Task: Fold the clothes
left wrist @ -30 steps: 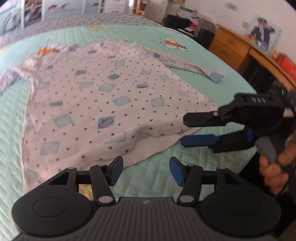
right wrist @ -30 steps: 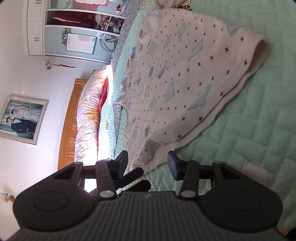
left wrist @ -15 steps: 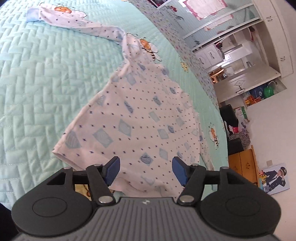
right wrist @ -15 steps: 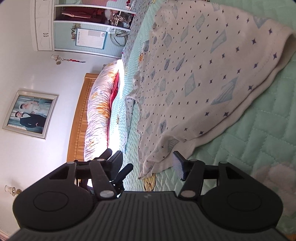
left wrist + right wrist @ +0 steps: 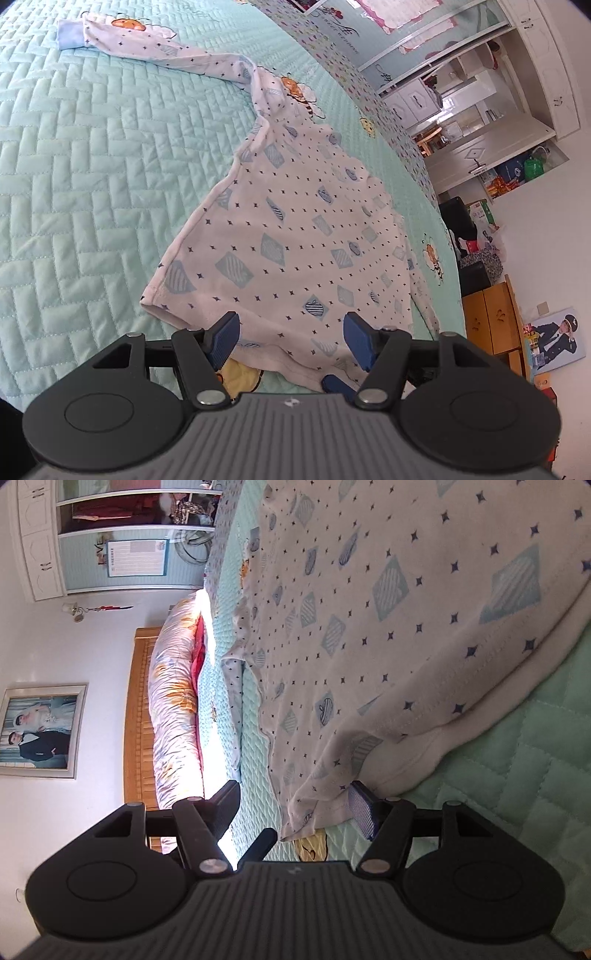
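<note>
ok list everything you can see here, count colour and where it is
shirt: one, white with blue diamonds and dark stars, spread flat on the bed, hem nearest both claws
sleeve: one, same print with pale blue cuff, stretched out across the quilt
quilt: one, mint green with bee prints, covering the bed
rolled duvet: one, white with orange flowers, against the headboard
headboard: one, light wood, at the bed's end
framed photo: one, silver frame, on the white wall
wooden cabinet: one, orange-brown, beside the bed
left claw: one, black with blue pads, open over the hem
right claw: one, black with blue pads, jaws opening, hem corner between them
</note>
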A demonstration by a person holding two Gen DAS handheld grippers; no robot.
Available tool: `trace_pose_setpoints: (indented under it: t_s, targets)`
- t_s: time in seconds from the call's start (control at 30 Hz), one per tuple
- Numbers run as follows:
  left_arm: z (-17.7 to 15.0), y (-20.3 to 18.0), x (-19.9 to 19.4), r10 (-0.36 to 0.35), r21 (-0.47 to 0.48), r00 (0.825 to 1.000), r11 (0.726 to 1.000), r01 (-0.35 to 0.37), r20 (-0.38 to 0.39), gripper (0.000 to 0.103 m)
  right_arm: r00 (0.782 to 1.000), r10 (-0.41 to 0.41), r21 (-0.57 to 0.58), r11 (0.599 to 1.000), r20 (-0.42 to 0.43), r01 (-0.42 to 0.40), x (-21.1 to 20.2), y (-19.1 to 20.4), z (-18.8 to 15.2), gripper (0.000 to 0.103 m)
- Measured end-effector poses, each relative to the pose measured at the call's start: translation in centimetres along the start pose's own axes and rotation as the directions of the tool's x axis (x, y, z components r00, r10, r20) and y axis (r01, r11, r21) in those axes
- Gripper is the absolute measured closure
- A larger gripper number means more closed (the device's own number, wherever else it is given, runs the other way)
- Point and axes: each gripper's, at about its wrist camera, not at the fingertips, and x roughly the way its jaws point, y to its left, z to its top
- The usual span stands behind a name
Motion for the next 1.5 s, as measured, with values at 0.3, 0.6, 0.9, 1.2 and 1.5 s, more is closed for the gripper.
trace_pose_setpoints:
  t_s: [0.3, 0.6, 0.9, 1.2, 1.5]
  targets:
    - [0.4, -1.0, 4.1, -0.154, -0.056, 0.98, 0.987, 0.148, -0.124, 0.036, 0.992, -0.099, 0.09, 0.992, 0.08, 0.092, 0.8, -0.1, -0.7, 0.037]
    - [0.9, 0.9, 3.7, -0.154, -0.137, 0.983, 0.981, 0.14, -0.101, 0.036, 0.986, -0.11, 0.178, 0.98, 0.126, 0.087, 1.8, -0.3, -1.0, 0.037]
    - [1.1, 2.0, 2.5, -0.15, -0.147, 0.984, 0.98, 0.134, -0.101, 0.036, 0.992, -0.07, 0.127, 0.99, 0.106, 0.056, 2.4, -0.2, -1.1, 0.06]
    - [0.8, 2.4, 1.7, -0.131, -0.148, 0.985, 0.982, 0.114, -0.111, 0.035, 0.991, -0.078, 0.059, 0.996, 0.106, 0.072, 1.9, -0.2, -2.1, 0.092]
    - [0.1, 4.1, 0.1, -0.113, -0.191, 0.988, 0.977, 0.092, -0.102, 0.035, 0.992, -0.072, -0.023, 0.997, 0.099, 0.074, 1.2, 0.5, -2.4, 0.103]
